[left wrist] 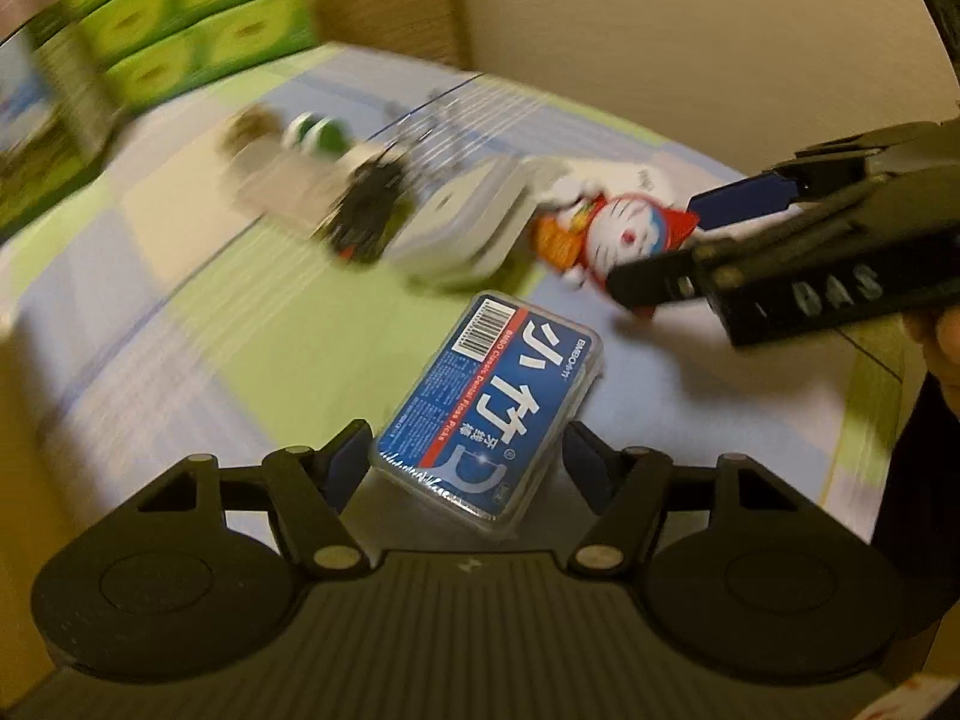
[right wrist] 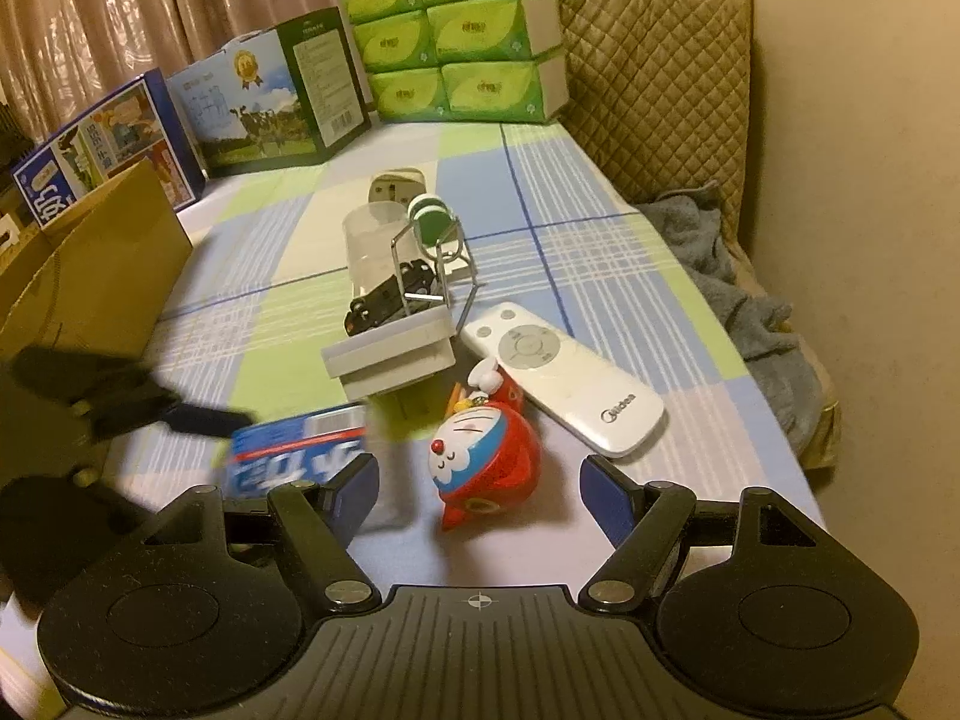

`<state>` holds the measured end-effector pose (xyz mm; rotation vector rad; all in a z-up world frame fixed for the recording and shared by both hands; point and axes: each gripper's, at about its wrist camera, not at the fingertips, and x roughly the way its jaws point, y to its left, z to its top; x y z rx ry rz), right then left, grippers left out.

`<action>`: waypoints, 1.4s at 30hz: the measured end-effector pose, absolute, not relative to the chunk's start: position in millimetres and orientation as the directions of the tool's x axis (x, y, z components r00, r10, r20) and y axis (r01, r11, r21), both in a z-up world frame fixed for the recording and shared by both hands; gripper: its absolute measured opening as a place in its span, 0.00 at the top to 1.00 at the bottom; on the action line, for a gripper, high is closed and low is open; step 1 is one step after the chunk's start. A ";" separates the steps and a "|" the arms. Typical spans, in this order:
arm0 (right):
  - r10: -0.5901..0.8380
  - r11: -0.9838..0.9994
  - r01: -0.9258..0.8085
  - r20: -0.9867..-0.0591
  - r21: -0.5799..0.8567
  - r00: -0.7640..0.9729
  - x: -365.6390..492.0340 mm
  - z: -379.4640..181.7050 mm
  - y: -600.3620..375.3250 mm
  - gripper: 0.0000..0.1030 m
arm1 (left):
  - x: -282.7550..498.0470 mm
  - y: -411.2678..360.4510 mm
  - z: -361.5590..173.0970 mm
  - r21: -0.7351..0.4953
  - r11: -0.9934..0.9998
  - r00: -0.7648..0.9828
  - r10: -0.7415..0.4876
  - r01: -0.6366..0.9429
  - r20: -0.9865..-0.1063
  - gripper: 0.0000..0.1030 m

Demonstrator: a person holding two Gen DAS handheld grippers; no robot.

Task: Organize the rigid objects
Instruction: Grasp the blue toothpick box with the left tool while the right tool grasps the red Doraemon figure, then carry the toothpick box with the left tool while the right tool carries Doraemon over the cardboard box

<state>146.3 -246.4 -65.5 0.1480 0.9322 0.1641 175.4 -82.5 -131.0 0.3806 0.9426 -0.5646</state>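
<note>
1. Fingers of the left gripper (left wrist: pixel 465 456) are closing on a clear plastic box with a blue dental floss label (left wrist: pixel 489 408), gripping it near its lower end at the bottom centre of the left wrist view; the box is tilting up towards the upper right of that frame.
2. In the right wrist view the same box is showing as a blurred blue shape at the lower left, and whether it is touching the checked blue, green and white tablecloth (right wrist: pixel 600 252) covering the bench cannot be told.
3. Fingers of the right gripper (right wrist: pixel 480 489) are standing wide apart at the bottom of the right wrist view, holding nothing, with a round red and blue cartoon cat figurine (right wrist: pixel 483 450) lying on the cloth between and just above them.
4. A white Midea remote control (right wrist: pixel 561 375) is lying just right of the figurine, running diagonally towards the lower right.
5. A grey rectangular tray (right wrist: pixel 390 354) is sitting just above the figurine at the centre of the frame, with a small black object (right wrist: pixel 390 294) and a wire rack (right wrist: pixel 438 264) crowding behind it.
6. Stacked green tissue packs (right wrist: pixel 456 30) are standing at the top centre, printed cartons (right wrist: pixel 264 96) at the upper left, and a brown cardboard box (right wrist: pixel 90 264) at the left edge.
</note>
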 end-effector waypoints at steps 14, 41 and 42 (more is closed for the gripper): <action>0.160 0.987 -0.073 -0.811 0.144 0.563 164.3 -82.1 -239.8 0.53 | 143.0 -79.4 -128.9 0.125 0.756 0.514 -0.304 0.642 -0.802 0.30; 0.174 0.981 -0.031 -0.809 0.190 0.561 156.9 -80.2 -240.4 0.59 | 128.0 -77.2 -131.8 -0.015 0.835 0.433 -0.301 0.550 -0.849 0.50; 0.172 0.982 -0.028 -0.810 0.189 0.560 155.6 -79.7 -240.4 0.59 | 124.4 -75.0 -130.5 -0.027 0.843 0.431 -0.302 0.538 -0.850 0.50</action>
